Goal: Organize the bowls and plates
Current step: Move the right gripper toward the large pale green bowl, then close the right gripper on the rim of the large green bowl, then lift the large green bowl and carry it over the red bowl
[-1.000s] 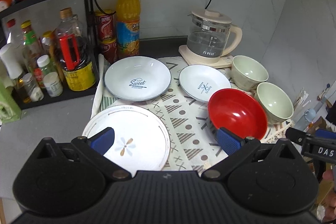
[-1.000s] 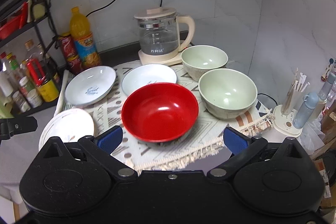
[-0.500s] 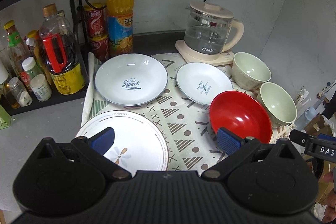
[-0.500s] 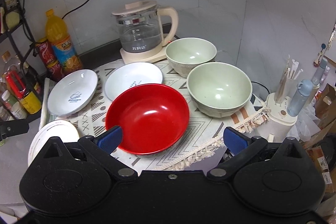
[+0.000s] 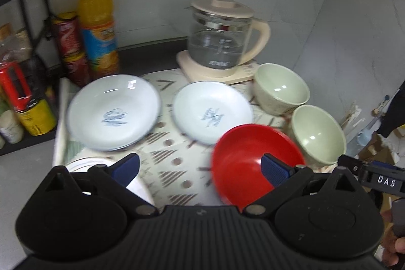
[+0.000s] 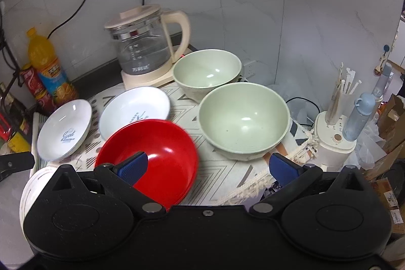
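Both empty and spread wide: left gripper, right gripper. Red bowl sitting on the patterned mat, just ahead-left of the right fingers, nearer green bowl ahead-right. Probably closer to the right than the left

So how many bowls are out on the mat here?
3. A red bowl nearest the grippers, a green bowl to its right, and a second green bowl behind that, beside the kettle. None appear hidden.
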A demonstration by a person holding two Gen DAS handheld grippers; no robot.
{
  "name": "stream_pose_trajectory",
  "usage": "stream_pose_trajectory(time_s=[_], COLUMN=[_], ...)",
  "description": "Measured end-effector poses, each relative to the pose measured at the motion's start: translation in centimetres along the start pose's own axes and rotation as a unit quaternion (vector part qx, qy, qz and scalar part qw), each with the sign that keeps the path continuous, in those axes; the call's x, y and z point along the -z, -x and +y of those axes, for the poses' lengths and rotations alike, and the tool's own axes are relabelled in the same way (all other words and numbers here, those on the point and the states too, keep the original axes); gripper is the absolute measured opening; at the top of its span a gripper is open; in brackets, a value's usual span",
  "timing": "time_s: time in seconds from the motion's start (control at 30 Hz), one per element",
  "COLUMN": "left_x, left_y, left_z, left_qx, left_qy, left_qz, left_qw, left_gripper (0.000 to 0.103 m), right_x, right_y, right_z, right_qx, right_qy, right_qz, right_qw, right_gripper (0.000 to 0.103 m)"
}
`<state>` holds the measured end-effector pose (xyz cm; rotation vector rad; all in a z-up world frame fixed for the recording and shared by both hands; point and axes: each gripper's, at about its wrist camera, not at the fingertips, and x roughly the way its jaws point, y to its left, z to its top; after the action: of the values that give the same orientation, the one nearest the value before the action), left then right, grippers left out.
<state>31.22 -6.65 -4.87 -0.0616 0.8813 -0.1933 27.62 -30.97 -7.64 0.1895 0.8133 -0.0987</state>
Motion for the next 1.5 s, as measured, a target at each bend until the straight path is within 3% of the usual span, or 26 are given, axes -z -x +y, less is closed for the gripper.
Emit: stream_pose_trajectory(time_s=[0.37, 0.67, 0.73, 0.97, 1.03, 1.13, 1.37, 1.5], left_x=[-3.0, -4.0, -4.1, -3.9, -3.9, -3.8, -3.7, -3.6], left_y=[-5.8, -10.1, -11.1, -14.4, -15.4, -16.7, -18.8, -19.4], left_z=[-5.3, -9.3, -10.2, -12.7, -13.2, -13.5, -13.9, -14.5], left_qx=[0.038, 0.086, 0.097, 0.111, 0.108, 0.106, 0.1, 0.105], left_qy=[-0.016, -0.02, -0.02, -0.035, -0.039, -0.032, -0.016, -0.02], left_qz=[0.014, 0.043, 0.052, 0.073, 0.082, 0.098, 0.112, 0.12], left_qw=[0.999, 0.9952, 0.9937, 0.9905, 0.99, 0.989, 0.9885, 0.987], left_gripper=[0.098, 0.068, 0.063, 0.05, 0.039, 0.03, 0.021, 0.012], right_x=[-2.3, -2.7, -2.7, -2.2, -2.0, -2.2, -2.1, -2.0], right_y=[-4.0, -7.0, -7.5, -9.5, -9.8, -10.2, -11.6, -12.1], right_z=[-5.0, -8.3, -8.9, -10.7, -10.9, -11.2, -11.9, -11.8], right_qx=[-0.006, -0.004, -0.005, -0.013, -0.015, -0.01, -0.005, -0.015], right_qy=[-0.023, -0.045, -0.045, -0.06, -0.061, -0.058, -0.053, -0.049], right_qz=[0.007, 0.021, 0.023, 0.046, 0.049, 0.052, 0.064, 0.068], right_qw=[1.0, 0.999, 0.999, 0.997, 0.997, 0.997, 0.996, 0.996], right_gripper=[0.1, 0.079, 0.066, 0.041, 0.035, 0.035, 0.034, 0.024])
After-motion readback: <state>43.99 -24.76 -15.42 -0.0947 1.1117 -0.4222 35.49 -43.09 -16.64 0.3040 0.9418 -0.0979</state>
